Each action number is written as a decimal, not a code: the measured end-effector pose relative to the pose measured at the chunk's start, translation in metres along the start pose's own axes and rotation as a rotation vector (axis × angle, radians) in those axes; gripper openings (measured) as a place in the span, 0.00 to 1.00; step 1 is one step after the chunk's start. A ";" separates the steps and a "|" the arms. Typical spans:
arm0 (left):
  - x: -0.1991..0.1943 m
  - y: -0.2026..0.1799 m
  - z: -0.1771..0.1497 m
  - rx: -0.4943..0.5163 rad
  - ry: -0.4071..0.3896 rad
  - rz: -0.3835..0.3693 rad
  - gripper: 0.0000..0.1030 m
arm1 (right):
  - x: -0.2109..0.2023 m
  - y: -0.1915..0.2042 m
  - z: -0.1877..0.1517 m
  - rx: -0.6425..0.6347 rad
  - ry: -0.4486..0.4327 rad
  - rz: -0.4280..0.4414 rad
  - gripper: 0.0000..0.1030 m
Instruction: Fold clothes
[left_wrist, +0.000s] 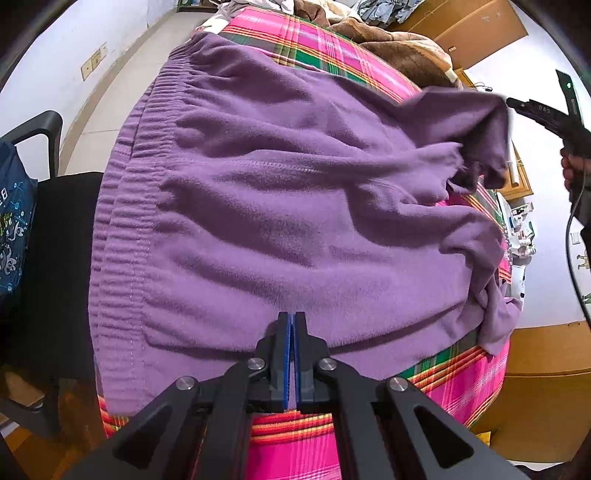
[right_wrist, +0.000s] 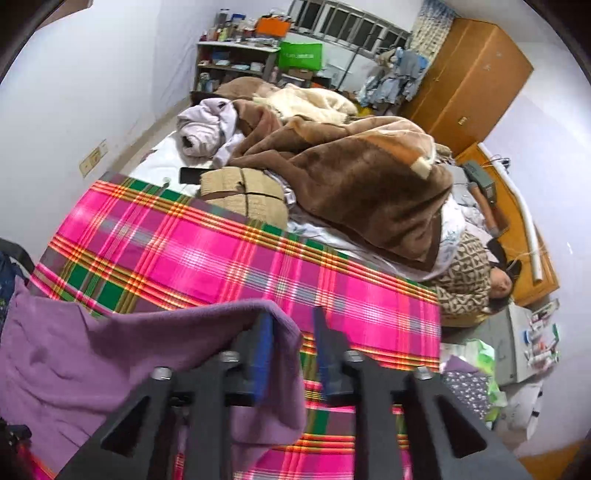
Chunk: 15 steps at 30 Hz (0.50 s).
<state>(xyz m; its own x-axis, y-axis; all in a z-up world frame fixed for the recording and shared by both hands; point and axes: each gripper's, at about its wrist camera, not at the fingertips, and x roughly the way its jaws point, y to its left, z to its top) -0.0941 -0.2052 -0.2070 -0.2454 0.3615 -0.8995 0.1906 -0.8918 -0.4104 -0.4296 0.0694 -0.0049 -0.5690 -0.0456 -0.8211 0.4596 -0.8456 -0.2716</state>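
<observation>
Cataloguing one purple fleece garment (left_wrist: 280, 206), apparently trousers with a gathered waistband, spread on the pink plaid sheet (left_wrist: 458, 384) of a bed; far corner lifted clear of the sheet.

Left tongs (left_wrist: 292, 321): clenched flat, blue pads together, tips at the garment's near hem. Whether any fleece is pinched between them cannot be told.

Right tongs (right_wrist: 290, 325): jaws standing apart, not pressing. The raised corner drapes over the left-hand finger (right_wrist: 260, 347) only, and hangs there rather than being gripped. In the left wrist view the same tongs (left_wrist: 515, 105) show at the right edge beside the lifted, blurred corner.

Risks, as judged:
- Corner sliding off the single finger and dropping, since nothing clamps it; the fold would land crooked or short.
- Near hem dragging if the left tongs hold no cloth, so the whole piece shifts instead of folding.
- Loose bunched fabric at the right side being trapped inside the fold, leaving a lump.
- Fleece catching on the brown blanket (right_wrist: 354, 184) heaped just beyond the plaid sheet.

Writing: pale digits on the right tongs' body in the left wrist view, too blurred to read. White lettering on a green bag (right_wrist: 300, 54) on the far shelves, illegible. Printed graphics on a dark blue bag (left_wrist: 14, 221) on the chair, unreadable.
</observation>
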 end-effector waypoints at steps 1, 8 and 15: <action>-0.001 0.000 0.000 -0.001 -0.001 -0.002 0.00 | 0.000 0.001 -0.005 0.004 -0.003 0.004 0.30; -0.001 -0.013 0.001 0.023 -0.002 -0.019 0.00 | -0.014 -0.012 -0.067 0.109 0.045 0.068 0.44; 0.008 -0.041 -0.001 0.096 0.026 -0.026 0.00 | -0.003 0.000 -0.169 0.126 0.202 0.250 0.44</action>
<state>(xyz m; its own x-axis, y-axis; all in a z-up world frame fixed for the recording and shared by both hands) -0.1025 -0.1653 -0.1972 -0.2239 0.3909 -0.8928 0.0923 -0.9034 -0.4187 -0.3129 0.1590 -0.0871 -0.2972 -0.1645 -0.9406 0.4725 -0.8813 0.0048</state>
